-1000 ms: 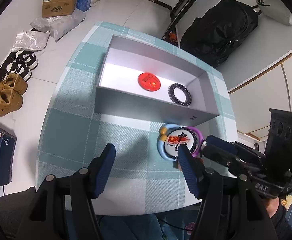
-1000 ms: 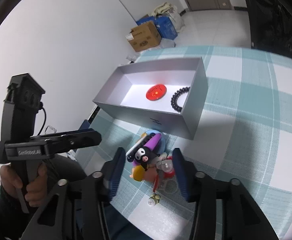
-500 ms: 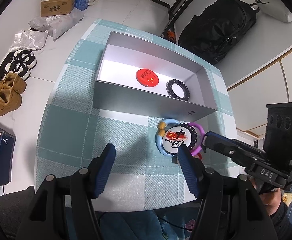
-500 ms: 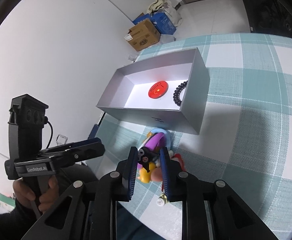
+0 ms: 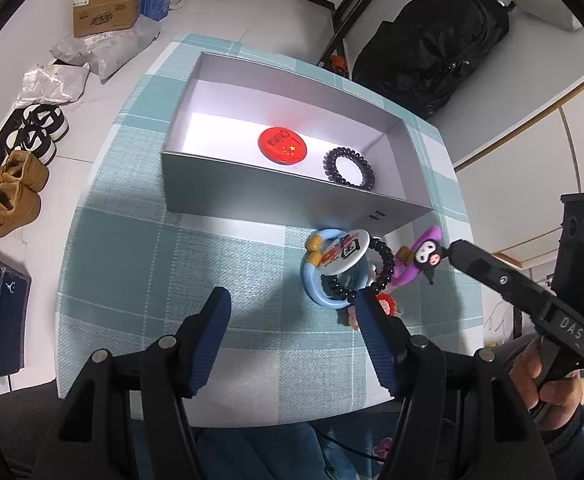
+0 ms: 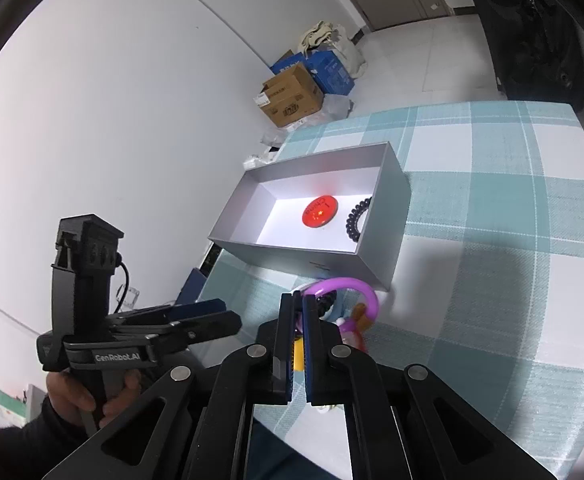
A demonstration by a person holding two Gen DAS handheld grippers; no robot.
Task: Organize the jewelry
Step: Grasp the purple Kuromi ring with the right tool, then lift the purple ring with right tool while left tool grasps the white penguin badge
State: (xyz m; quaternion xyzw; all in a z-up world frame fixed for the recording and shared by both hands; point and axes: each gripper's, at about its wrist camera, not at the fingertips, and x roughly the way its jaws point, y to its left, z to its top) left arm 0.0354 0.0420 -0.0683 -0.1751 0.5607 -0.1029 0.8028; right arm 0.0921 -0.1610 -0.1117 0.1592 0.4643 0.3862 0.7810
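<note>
My right jaws (image 6: 299,308) had just pressed together on the purple charm bracelet (image 5: 420,258), where a second before they stood spread either side of it. In the left wrist view its cartoon face and purple loop hung at my right tip, apparently lifted clear of the pile and just near of the grey box (image 5: 284,196); from my right wrist the purple ring (image 6: 356,288) curved out beyond the pads. I judged that this settled the pick, and that only the carry over the box wall was left for this piece.

My left jaws (image 5: 292,320) stood spread and empty, hovering above the checked cloth on the bench (image 5: 140,240), having kept their place. Their right pad hung over the rest of the pile: a blue ring (image 5: 312,280), a round printed badge (image 5: 344,250) and a string of black beads (image 5: 386,268), all touching one another just near of the box's near wall.

Inside the box lay a red badge (image 5: 282,146) and a black coil hair tie (image 5: 348,168), both toward its right half; the left half was bare, so there was open floor to drop into. The near wall stood between my catch and that floor, so I thought I must rise before going forward. The bench's right edge ran close beside the pile, and anything that slipped there could have gone to the floor.
</note>
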